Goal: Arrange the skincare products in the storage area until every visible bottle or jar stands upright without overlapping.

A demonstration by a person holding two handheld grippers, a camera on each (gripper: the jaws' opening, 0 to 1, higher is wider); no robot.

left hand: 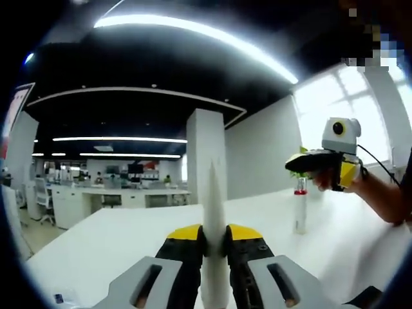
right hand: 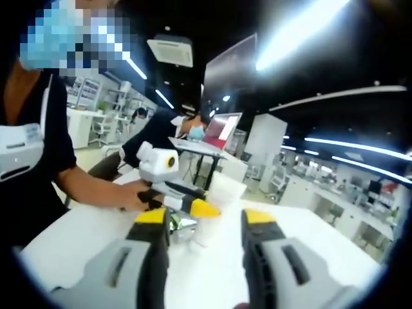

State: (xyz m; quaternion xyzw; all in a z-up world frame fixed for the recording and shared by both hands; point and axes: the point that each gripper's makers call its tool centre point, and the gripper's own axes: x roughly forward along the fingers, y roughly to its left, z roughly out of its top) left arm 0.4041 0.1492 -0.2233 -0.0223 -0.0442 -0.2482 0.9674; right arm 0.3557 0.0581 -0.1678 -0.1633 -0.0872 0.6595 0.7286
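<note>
My left gripper (left hand: pixel 214 237) is shut on a white tapered tube (left hand: pixel 214 206), which stands up between its yellow-tipped jaws above the white table (left hand: pixel 116 248). To the right a slim clear bottle with a red cap (left hand: pixel 300 207) stands upright on the table. The right gripper (left hand: pixel 308 162) hovers just above that bottle, held by a hand. In the right gripper view my right gripper (right hand: pixel 206 219) is open with nothing between its jaws. Beyond it the left gripper (right hand: pixel 193 205) comes in from the left holding the white tube (right hand: pixel 225 188). A small glossy item (right hand: pixel 183 230) lies under it, too blurred to name.
The white table (right hand: pixel 212 277) stretches wide around both grippers. A person in a dark shirt (right hand: pixel 38 141) stands at its left side. A white pillar (left hand: pixel 206 154), office desks (left hand: pixel 109 196) and a laptop on a stand (right hand: pixel 219 132) lie beyond the table.
</note>
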